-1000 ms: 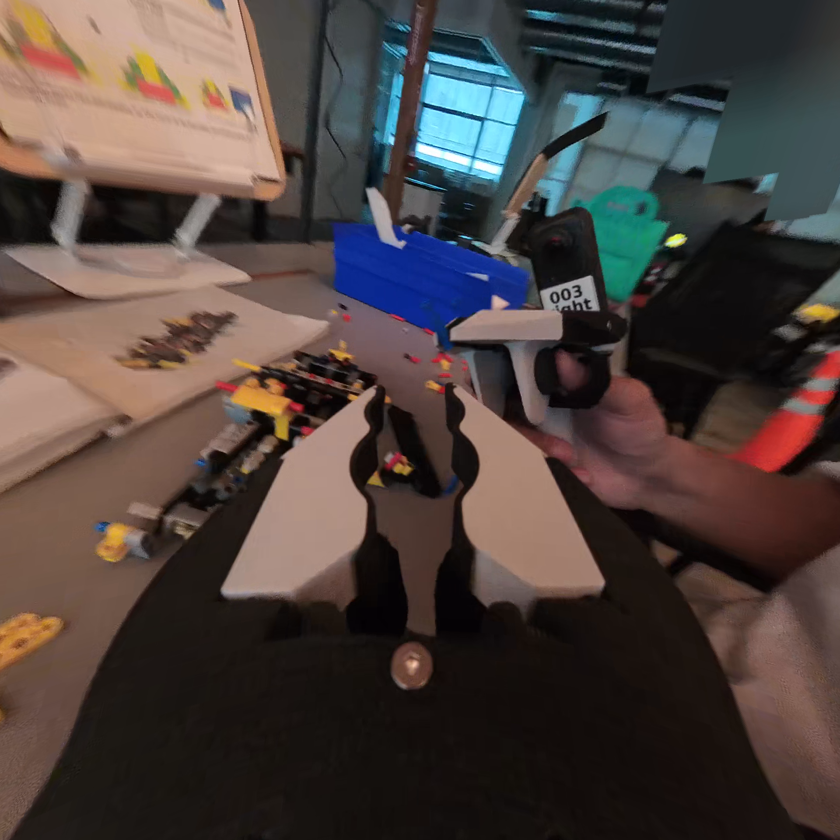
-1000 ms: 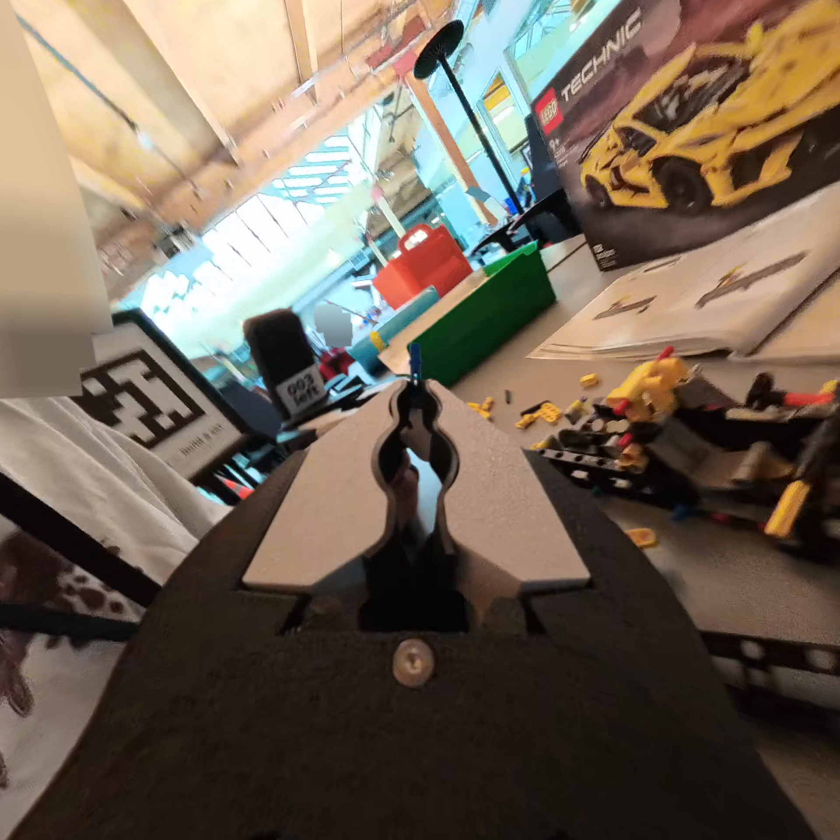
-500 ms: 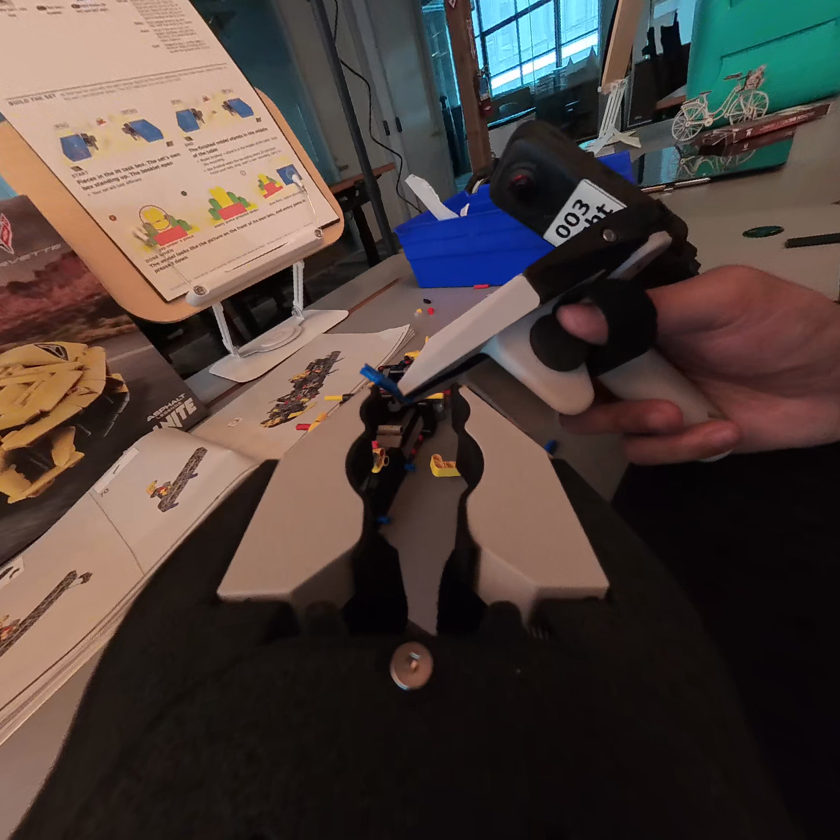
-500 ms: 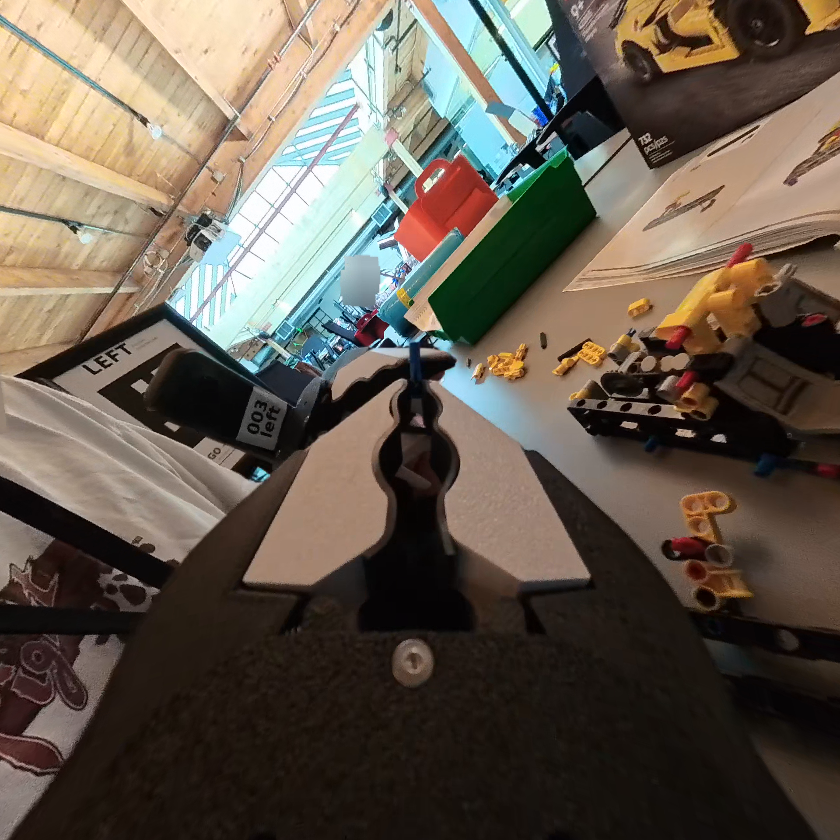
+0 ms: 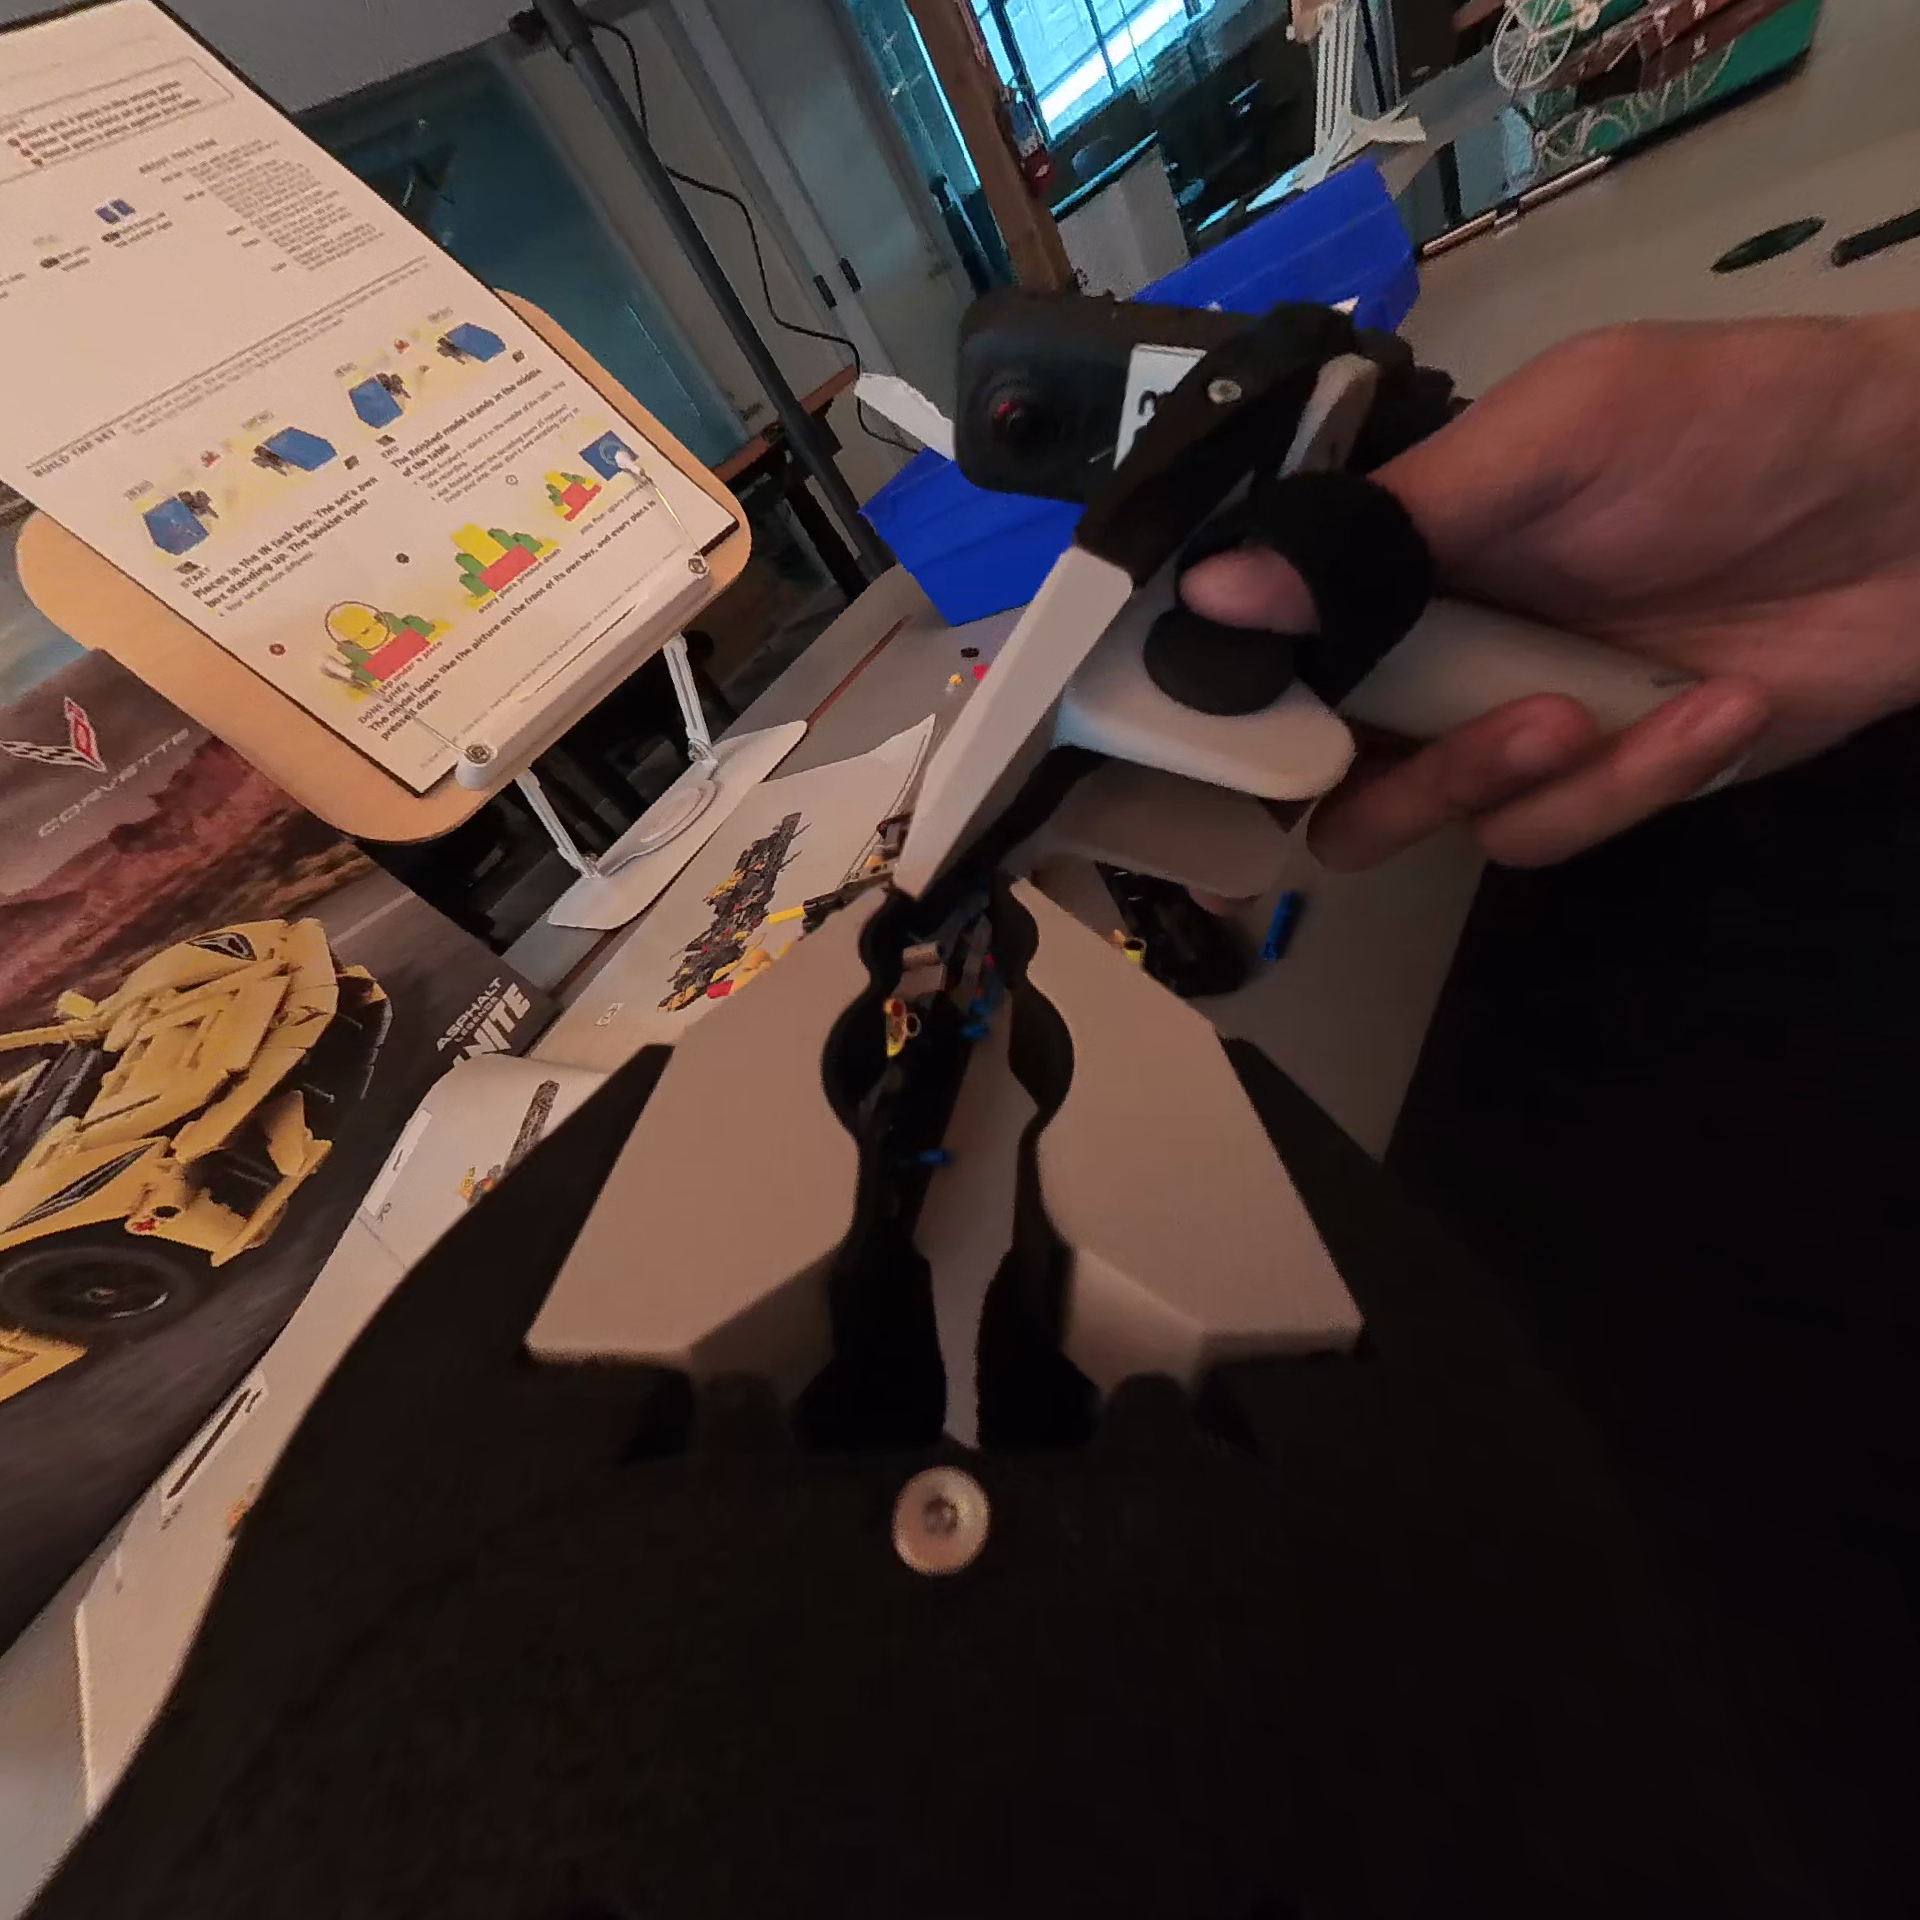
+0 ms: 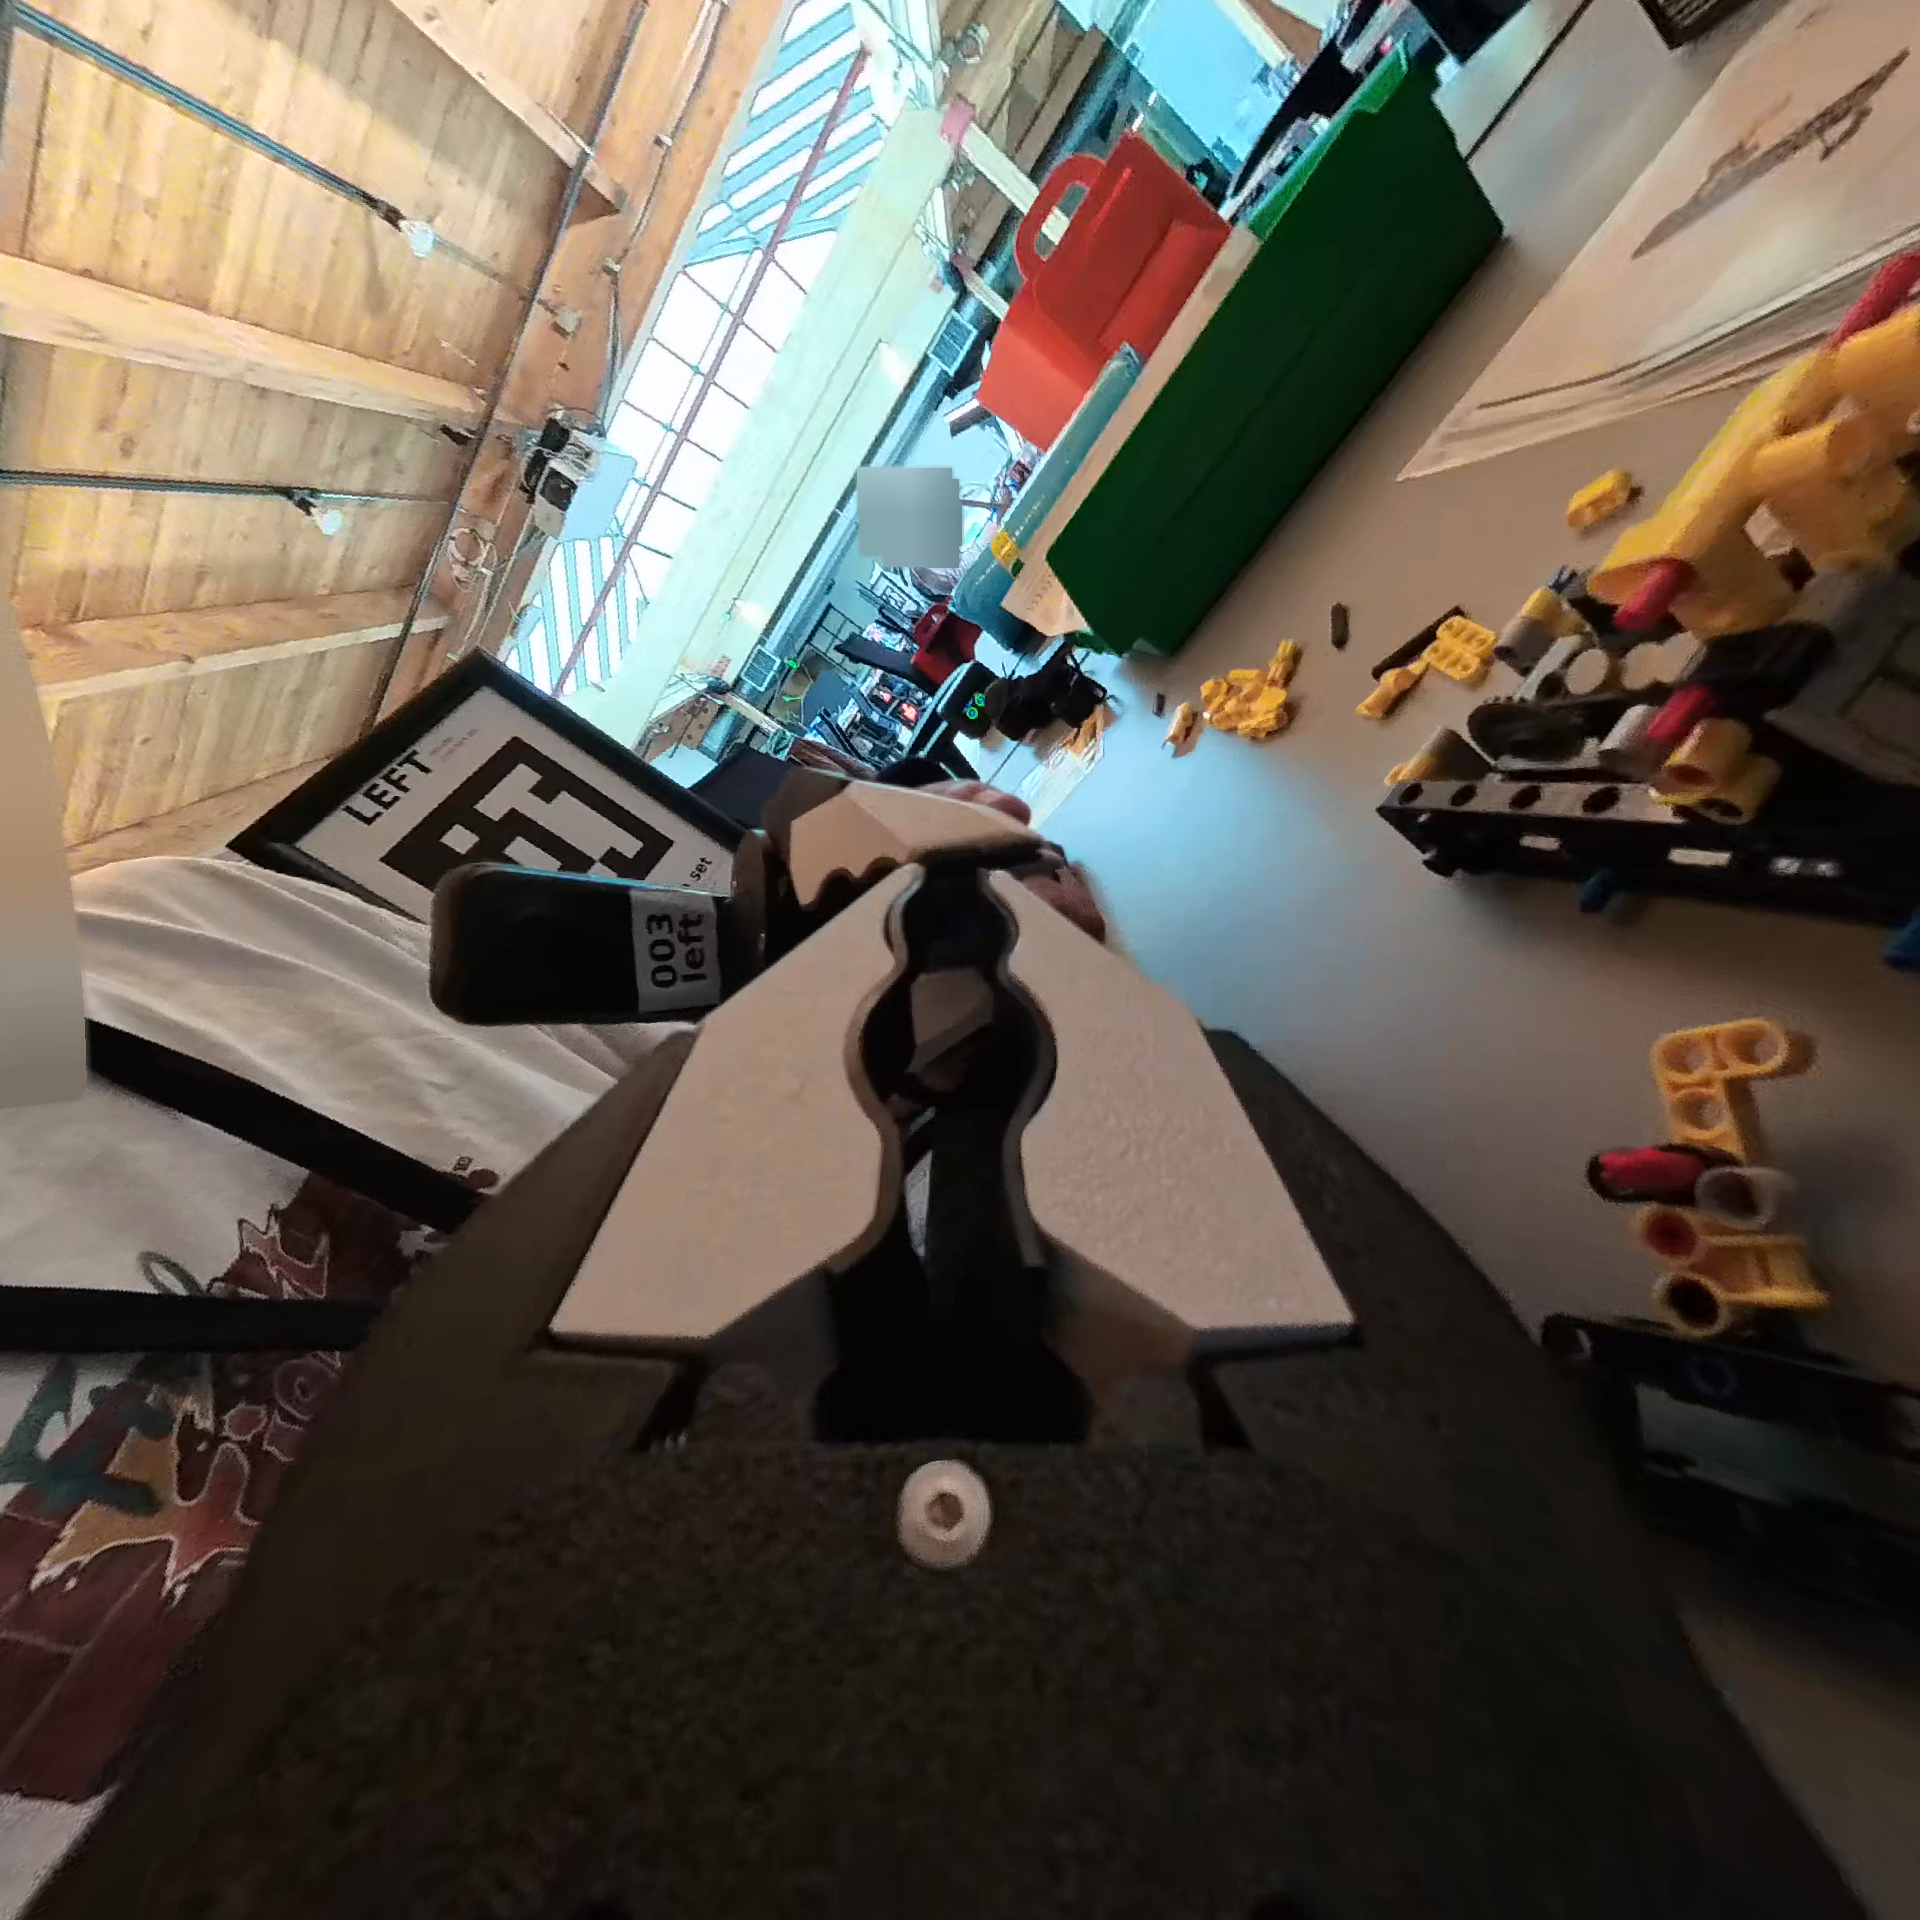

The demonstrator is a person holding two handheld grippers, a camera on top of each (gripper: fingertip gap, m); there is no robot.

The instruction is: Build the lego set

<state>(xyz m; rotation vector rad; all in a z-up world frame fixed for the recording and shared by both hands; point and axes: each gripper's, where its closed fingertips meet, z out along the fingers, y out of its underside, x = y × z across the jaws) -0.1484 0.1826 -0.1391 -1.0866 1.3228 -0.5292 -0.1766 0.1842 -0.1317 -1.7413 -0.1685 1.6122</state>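
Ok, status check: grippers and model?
Left gripper open. Right gripper shut, tips meeting left's; any held piece hidden. Model on table, untouched. No obstruction seen.

Left wrist view close behind its grey two-finger gripper (image 5: pixel 945 914), facing the right gripper (image 5: pixel 914 883), right wrist view tilted, facing back, fingertips meeting in both.

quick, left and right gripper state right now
left gripper: jaws open, nothing between them.
right gripper: jaws nearly shut at the tips; whether they hold a piece cannot be told.
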